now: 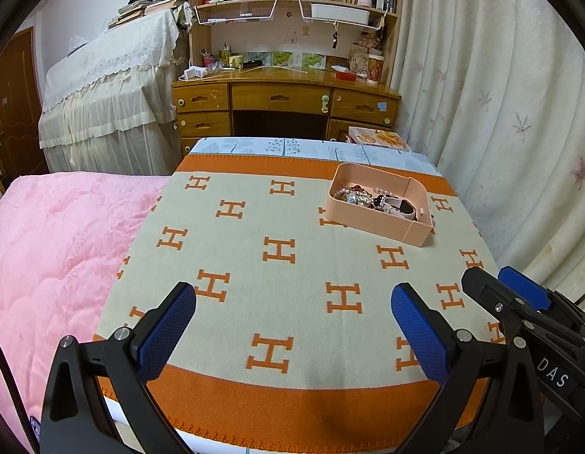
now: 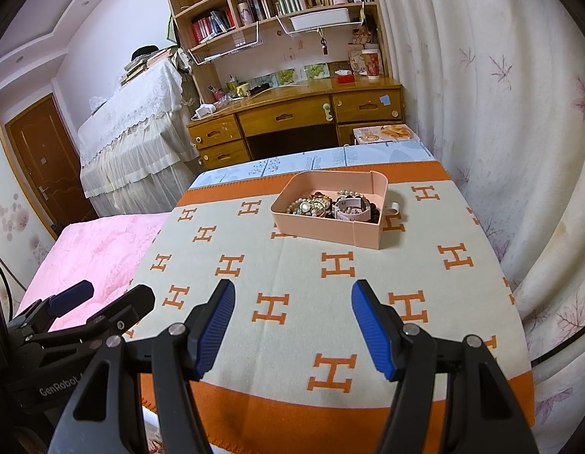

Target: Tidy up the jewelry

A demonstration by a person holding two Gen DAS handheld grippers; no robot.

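A peach plastic tray stands on the orange-and-cream H-pattern cloth, at the far right in the left wrist view and ahead in the right wrist view. It holds a heap of jewelry: bead bracelets, a pink watch and dark pieces. My left gripper is open and empty, low over the near edge of the cloth. My right gripper is open and empty too, well short of the tray. Each gripper shows at the edge of the other's view.
The cloth covers a small table. A pink quilted bed lies to the left. A wooden desk with drawers and bookshelves stands behind. A floral curtain hangs close on the right.
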